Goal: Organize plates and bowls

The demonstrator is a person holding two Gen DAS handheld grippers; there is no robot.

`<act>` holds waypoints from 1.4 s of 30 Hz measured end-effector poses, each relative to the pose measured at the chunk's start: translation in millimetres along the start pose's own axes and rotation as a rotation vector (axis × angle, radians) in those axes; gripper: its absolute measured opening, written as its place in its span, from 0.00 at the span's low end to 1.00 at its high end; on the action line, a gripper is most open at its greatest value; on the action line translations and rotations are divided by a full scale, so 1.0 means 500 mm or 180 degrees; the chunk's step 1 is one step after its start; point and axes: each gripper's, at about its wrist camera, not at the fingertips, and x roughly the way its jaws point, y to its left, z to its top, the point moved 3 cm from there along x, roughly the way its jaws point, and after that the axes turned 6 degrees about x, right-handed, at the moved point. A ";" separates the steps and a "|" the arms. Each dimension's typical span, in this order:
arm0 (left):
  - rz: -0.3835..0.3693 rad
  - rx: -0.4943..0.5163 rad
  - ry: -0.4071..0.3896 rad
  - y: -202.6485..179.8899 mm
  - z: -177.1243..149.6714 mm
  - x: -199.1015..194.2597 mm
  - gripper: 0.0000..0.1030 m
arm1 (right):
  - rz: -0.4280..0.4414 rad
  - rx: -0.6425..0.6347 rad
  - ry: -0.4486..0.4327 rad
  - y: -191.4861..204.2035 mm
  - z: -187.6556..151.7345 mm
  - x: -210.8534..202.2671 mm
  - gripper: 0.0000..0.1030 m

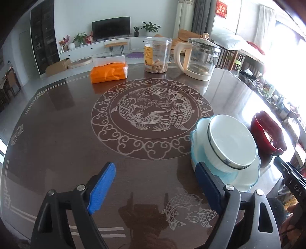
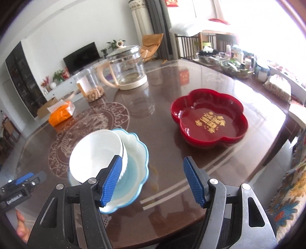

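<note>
Brown table (image 2: 162, 118): white bowl (image 2: 95, 155) beside open right claw (image 2: 153, 183).

- White wall (image 1: 76, 17) at 12 o'clock, with a dark television (image 1: 111, 26) on a low white cabinet (image 1: 99, 47).
- Potted plants (image 1: 151, 26) beside it.
- Grey curtain (image 1: 200, 15) and bright window (image 1: 283, 47) at 2 o'clock.
- Pale floor (image 1: 24, 92).

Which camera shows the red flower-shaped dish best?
The right wrist view: the red dish sits whole, gold lettering visible inside. The left wrist view catches only its side at the right edge, behind the white bowl.
</note>
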 end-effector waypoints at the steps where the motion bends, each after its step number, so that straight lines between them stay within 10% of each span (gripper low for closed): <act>1: 0.0031 -0.0016 0.0015 0.007 -0.008 0.001 0.83 | -0.0079 -0.0048 -0.0016 -0.002 -0.013 0.003 0.68; 18: 0.0842 0.0018 -0.0011 0.037 -0.057 -0.007 0.89 | -0.0475 -0.0082 -0.0025 -0.036 -0.044 0.006 0.68; 42: 0.0790 0.0180 0.0052 0.001 -0.065 -0.019 0.89 | -0.0494 -0.0091 -0.0091 -0.031 -0.049 -0.005 0.68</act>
